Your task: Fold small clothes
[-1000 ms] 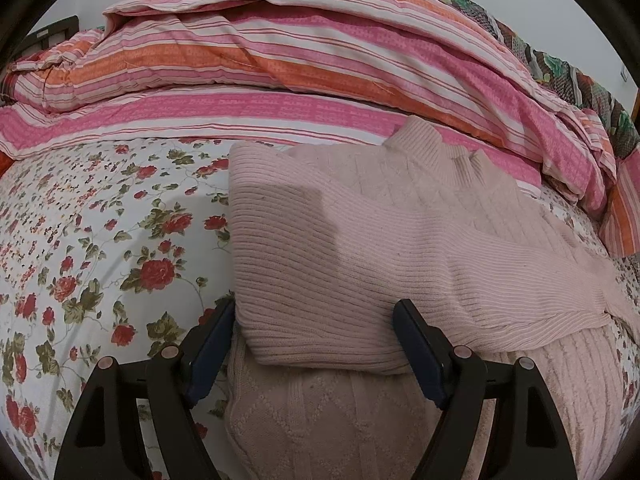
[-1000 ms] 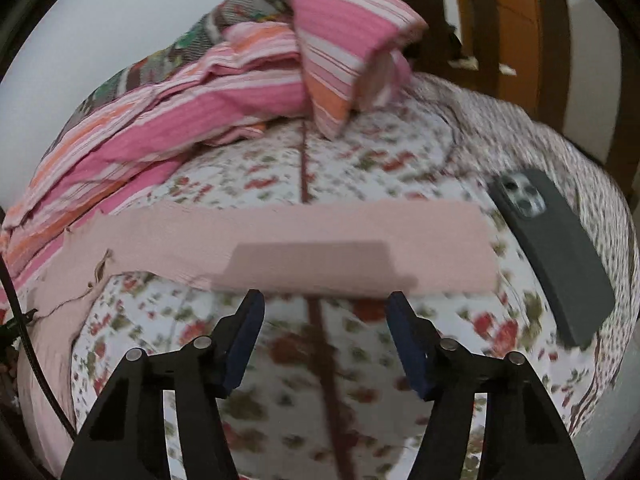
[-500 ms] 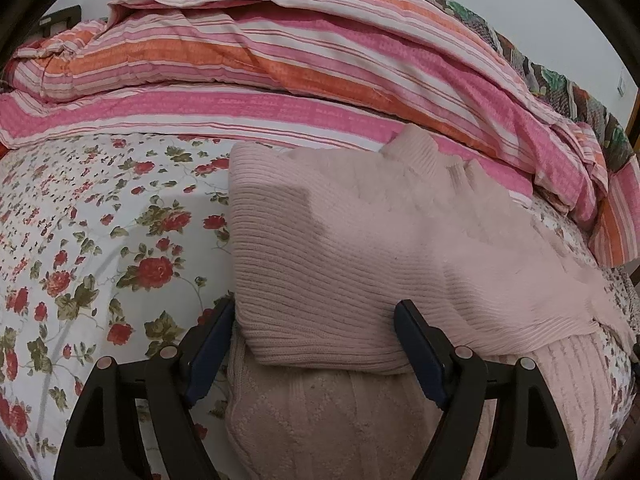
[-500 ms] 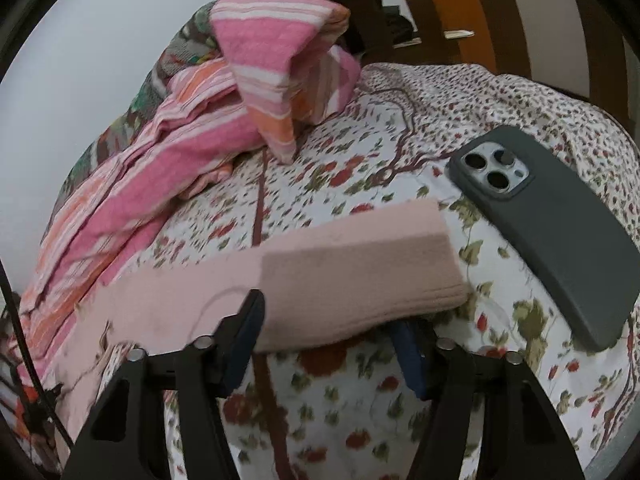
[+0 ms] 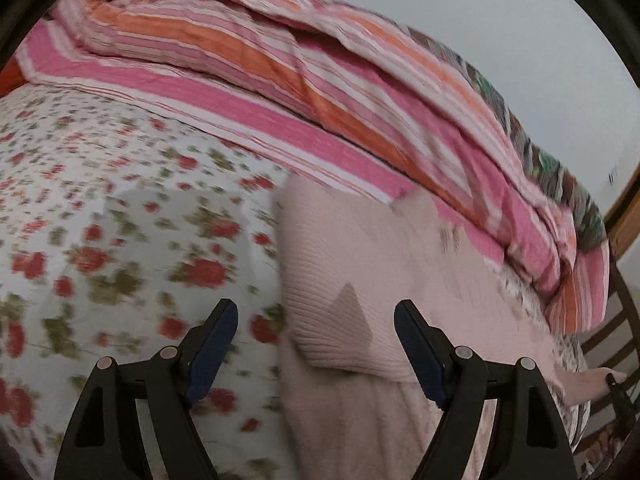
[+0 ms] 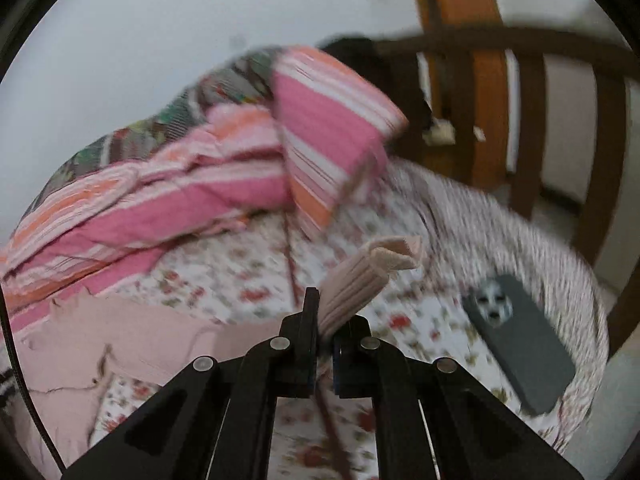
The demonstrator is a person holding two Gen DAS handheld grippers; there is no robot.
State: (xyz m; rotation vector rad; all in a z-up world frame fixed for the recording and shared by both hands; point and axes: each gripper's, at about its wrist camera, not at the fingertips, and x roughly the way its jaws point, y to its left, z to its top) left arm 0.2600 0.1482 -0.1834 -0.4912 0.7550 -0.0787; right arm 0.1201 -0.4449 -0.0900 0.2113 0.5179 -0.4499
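Note:
A pale pink knitted sweater (image 5: 360, 280) lies on the flowered bed sheet (image 5: 120, 240), one sleeve folded across its body. My left gripper (image 5: 316, 340) is open and empty, just above the sweater's near left edge. My right gripper (image 6: 324, 320) is shut on the cuff of the other sleeve (image 6: 360, 280) and holds it lifted off the sheet. The cuff's end sticks up past the fingers. The rest of the sweater (image 6: 120, 344) lies at the lower left of the right wrist view.
A pink and orange striped quilt (image 5: 320, 92) is heaped along the far side of the bed. A dark grey phone (image 6: 520, 340) lies on the sheet to the right of my right gripper. A wooden bed frame (image 6: 488, 80) rises behind it.
My right gripper has shut on the sleeve cuff and lifted it off the sheet. My left gripper has swung left, off the sweater's body, and stays open.

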